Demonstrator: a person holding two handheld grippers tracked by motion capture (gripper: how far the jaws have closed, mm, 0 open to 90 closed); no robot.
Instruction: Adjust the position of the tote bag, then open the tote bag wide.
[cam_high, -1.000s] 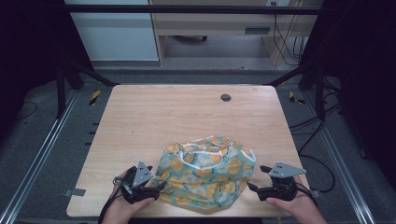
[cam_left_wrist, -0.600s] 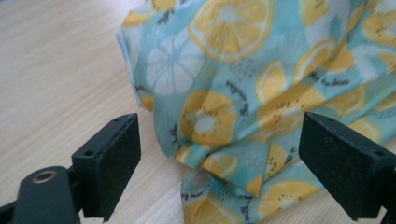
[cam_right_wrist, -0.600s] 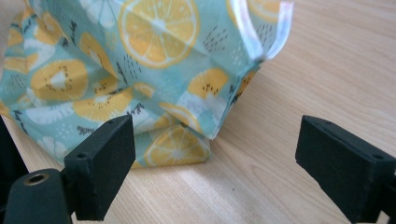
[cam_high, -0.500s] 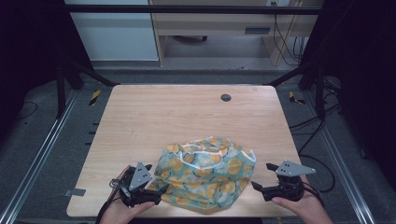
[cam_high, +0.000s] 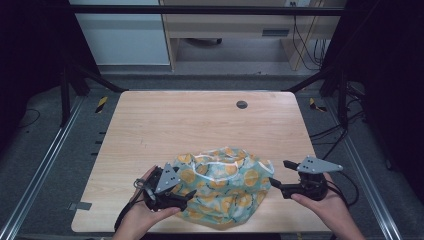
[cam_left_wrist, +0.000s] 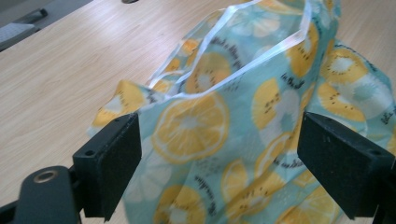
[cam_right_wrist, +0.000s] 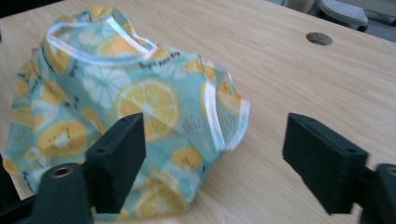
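A crumpled teal cloth (cam_high: 225, 180) printed with orange and lemon slices and edged in white lies near the table's front edge. My left gripper (cam_high: 187, 198) is at its left side, jaws wide apart. In the left gripper view the cloth (cam_left_wrist: 196, 121) bulges between the jaws of the left gripper (cam_left_wrist: 222, 130), which have just been opening; the pads do not press it. My right gripper (cam_high: 279, 172) hovers just off the cloth's right edge. Its jaws have just been closing a little. In the right gripper view the cloth (cam_right_wrist: 140, 102) lies ahead of the right gripper (cam_right_wrist: 215, 130), untouched.
The wooden table (cam_high: 200, 125) has a round dark cable hole (cam_high: 242, 104) near its far edge, also in the right gripper view as the hole (cam_right_wrist: 319, 38). Metal frame rails run along both sides, and cables hang at the right.
Both hands have lifted a little and drawn slightly back from the cloth's sides. The cloth stays crumpled in the same place.
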